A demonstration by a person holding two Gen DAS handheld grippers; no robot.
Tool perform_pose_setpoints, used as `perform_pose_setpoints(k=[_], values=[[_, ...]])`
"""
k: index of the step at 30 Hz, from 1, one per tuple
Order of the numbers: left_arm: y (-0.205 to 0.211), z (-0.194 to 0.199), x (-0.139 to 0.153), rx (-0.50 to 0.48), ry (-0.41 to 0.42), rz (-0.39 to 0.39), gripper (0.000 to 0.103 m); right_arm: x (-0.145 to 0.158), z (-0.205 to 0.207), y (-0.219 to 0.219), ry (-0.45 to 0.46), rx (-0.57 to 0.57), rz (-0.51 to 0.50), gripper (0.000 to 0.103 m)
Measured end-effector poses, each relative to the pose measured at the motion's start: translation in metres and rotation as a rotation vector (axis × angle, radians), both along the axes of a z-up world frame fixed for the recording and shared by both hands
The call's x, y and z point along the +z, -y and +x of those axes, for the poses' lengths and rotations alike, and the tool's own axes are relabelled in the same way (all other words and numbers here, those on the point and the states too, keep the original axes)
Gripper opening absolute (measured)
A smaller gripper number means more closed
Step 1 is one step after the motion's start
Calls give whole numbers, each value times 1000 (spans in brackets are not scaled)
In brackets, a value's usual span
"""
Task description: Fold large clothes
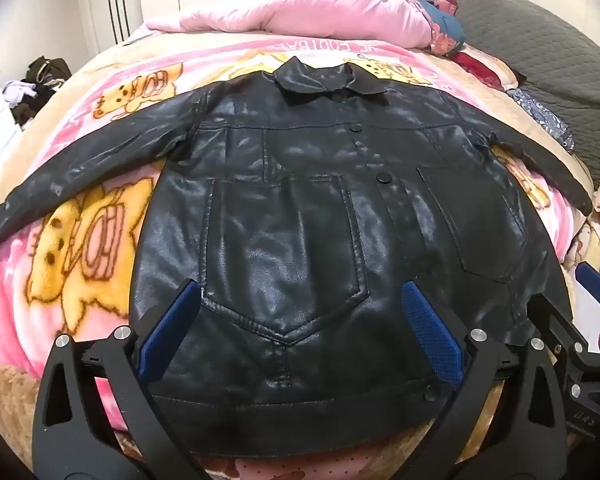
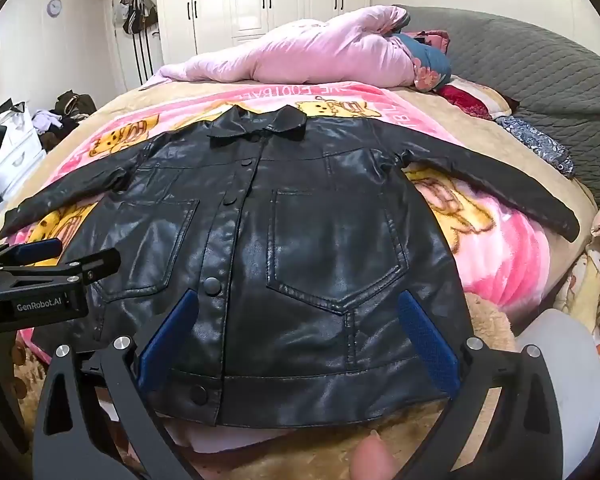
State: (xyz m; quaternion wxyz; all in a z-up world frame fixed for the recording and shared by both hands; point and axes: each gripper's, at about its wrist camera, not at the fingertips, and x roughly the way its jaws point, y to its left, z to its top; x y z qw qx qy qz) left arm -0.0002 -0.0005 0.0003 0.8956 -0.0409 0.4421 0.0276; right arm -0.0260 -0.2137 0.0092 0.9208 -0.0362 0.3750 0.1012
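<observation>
**Listener:** Where is the garment, and what do you have hold of?

**Me:** A black leather-look jacket (image 1: 300, 216) lies flat, front up, on a pink cartoon blanket (image 1: 80, 240) that covers the bed. Its collar (image 1: 320, 80) points away from me, both sleeves are spread out to the sides, and the hem is nearest me. My left gripper (image 1: 300, 328) and my right gripper (image 2: 300, 332) both hang above the lower front with their blue pads spread wide. Nothing is between them; I hold nothing.

**Listener:** How do you expect it to handle?

**Me:** I judge it heavier and stiffer than cloth, with a glossy surface that may slip between pads. It should bend in broad curves rather than sharp creases, and the snaps (image 2: 230, 199) down the front will resist folding.

**Listener:** Where would you grip?

**Me:** Probably at a sleeve cuff (image 2: 568, 222) or a hem corner, where the edge is thick and stitched, giving the pads something to bite.
</observation>
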Motion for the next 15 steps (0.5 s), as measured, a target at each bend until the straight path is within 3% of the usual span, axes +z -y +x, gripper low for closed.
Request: perform_pose_setpoints(k=[15], values=[[7,-1,1,-32,-6,-3,94,10,-3,3,28,-19,1,99]])
